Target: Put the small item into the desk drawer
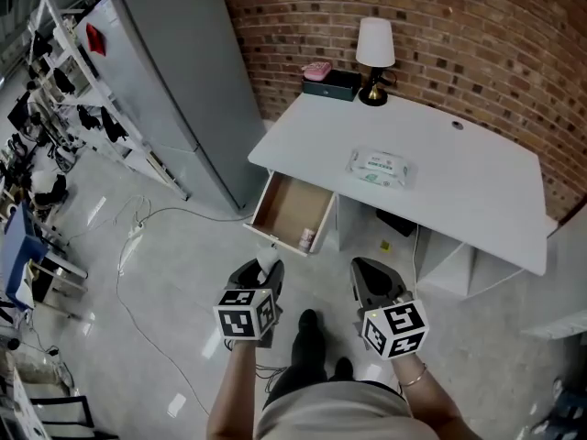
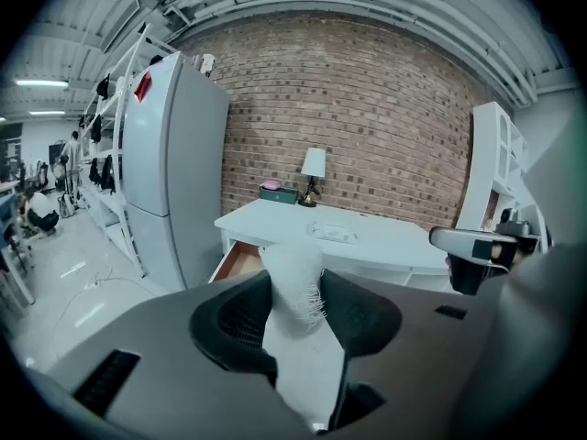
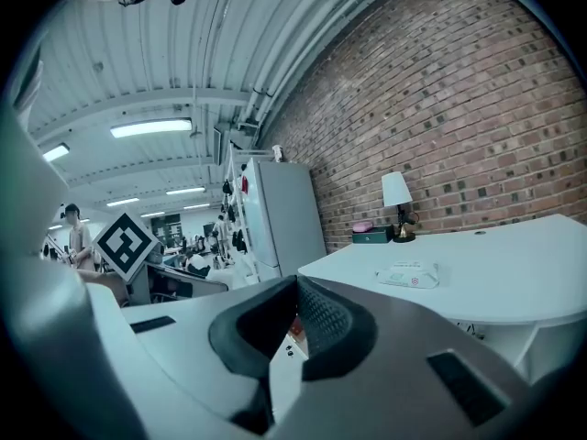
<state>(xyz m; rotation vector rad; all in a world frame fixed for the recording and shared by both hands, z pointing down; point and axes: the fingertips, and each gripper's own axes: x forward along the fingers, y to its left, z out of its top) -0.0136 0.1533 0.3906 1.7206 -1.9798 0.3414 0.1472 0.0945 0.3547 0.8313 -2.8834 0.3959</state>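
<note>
In front of the white desk (image 1: 459, 191), a person is standing and holding a gripper in each hand, both well short of the desk's near edge; the left gripper (image 1: 266, 269) is clamping a small white item (image 2: 292, 269), which looks like a scrap of cloth with a frayed edge, though the fabric is hard to confirm; its jaws are standing fairly wide with the pads pressing on either side of the item, and the item is sticking out past the fingertips; the right gripper (image 1: 369, 273) is sitting just to the right of the left one at about the same height, jaws brought together with the tips meeting and nothing between them.

The drawer (image 1: 286, 204) is hanging pulled out from the left end of the desk, its wooden bottom showing; a small pale object (image 1: 306, 238) is lying in its near right corner, too small to identify; the held item is hovering near the drawer's front edge, apart from it and not inside.

On the desktop a flat pack of wipes (image 1: 378, 167) is lying near the middle; at the far left corner a lamp (image 1: 374, 51) is standing beside a dark green box (image 1: 336, 85) with a pink thing (image 1: 317, 70) on top; a tall grey cabinet (image 1: 183, 81) is standing left of the desk against the brick wall (image 1: 477, 35); a cable (image 1: 138, 246) is trailing across the shiny floor.
</note>
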